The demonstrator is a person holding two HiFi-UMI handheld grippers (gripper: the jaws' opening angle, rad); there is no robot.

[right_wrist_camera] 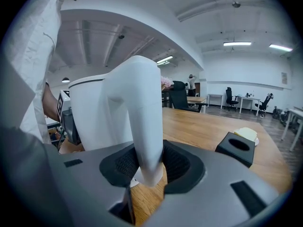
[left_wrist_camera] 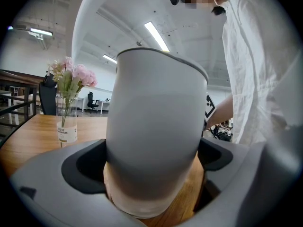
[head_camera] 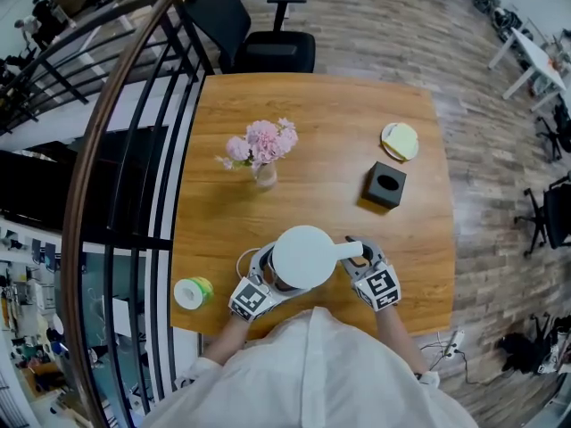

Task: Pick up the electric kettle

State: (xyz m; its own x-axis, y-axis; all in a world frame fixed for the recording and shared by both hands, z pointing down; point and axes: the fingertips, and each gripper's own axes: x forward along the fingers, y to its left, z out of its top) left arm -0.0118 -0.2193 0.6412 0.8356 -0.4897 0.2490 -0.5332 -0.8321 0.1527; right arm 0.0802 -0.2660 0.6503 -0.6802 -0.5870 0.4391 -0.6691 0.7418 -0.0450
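Observation:
The white electric kettle (head_camera: 303,257) is at the near edge of the wooden table (head_camera: 321,105), its handle (head_camera: 350,250) pointing right. My left gripper (head_camera: 260,273) comes in from the left. In the left gripper view its dark pads (left_wrist_camera: 85,167) press on both sides of the kettle's body (left_wrist_camera: 156,126). My right gripper (head_camera: 364,257) is at the handle. In the right gripper view the handle (right_wrist_camera: 144,126) runs down between the textured pads (right_wrist_camera: 179,163), which touch it on both sides. Whether the kettle's bottom is off the table is hidden.
A glass vase of pink flowers (head_camera: 261,148) stands at mid-table, with a black tissue box (head_camera: 385,185) and a small plate (head_camera: 400,141) to the right. A green tape roll (head_camera: 192,292) lies near the left corner. A railing (head_camera: 125,141) borders the left; an office chair (head_camera: 268,47) stands behind.

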